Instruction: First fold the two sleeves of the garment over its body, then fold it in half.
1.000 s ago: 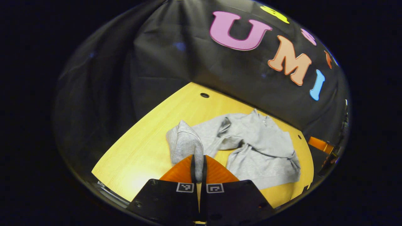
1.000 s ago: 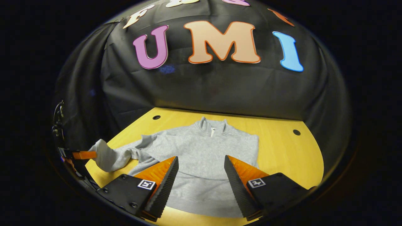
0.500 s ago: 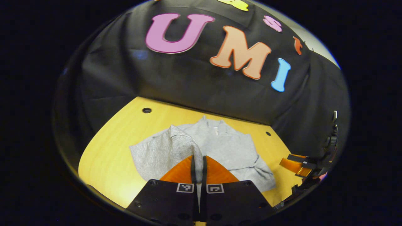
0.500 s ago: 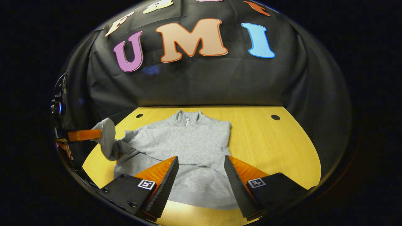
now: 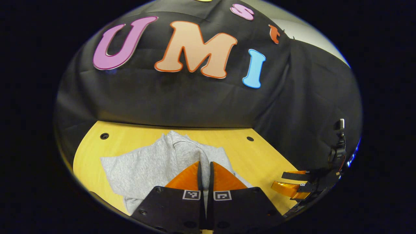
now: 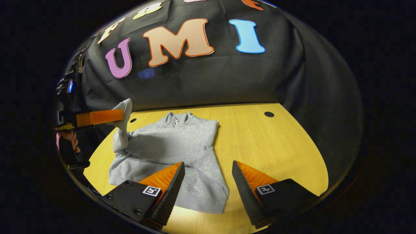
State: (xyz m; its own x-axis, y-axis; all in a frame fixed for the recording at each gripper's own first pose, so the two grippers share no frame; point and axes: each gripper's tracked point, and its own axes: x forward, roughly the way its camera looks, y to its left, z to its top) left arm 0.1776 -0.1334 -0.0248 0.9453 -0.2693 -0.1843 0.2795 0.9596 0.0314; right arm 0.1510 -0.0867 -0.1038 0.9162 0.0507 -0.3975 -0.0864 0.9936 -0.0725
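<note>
A grey zip-neck sweatshirt (image 6: 182, 146) lies flat on the yellow table (image 6: 269, 146), collar toward the booth wall. My left gripper (image 5: 204, 164) is shut on one grey sleeve (image 5: 185, 149), whose cloth rises between its fingers. In the right gripper view the left gripper (image 6: 118, 115) holds that sleeve's cuff (image 6: 123, 128) lifted above the garment's left edge, with a hand (image 6: 66, 138) behind it. My right gripper (image 6: 208, 165) is open above the sweatshirt's lower hem with nothing between its fingers. It also appears in the left gripper view as the right gripper (image 5: 279, 181) at the table's right edge.
The table top has round holes near its back corners (image 6: 269, 114) (image 5: 104, 136). Bare yellow wood (image 6: 276, 152) stretches right of the garment. The black cloth wall closes the back and sides of the table.
The left gripper has lifted the sleeve and carried it inward toward the sweatshirt's body. The right gripper has drifted right, staying open over the hem.
</note>
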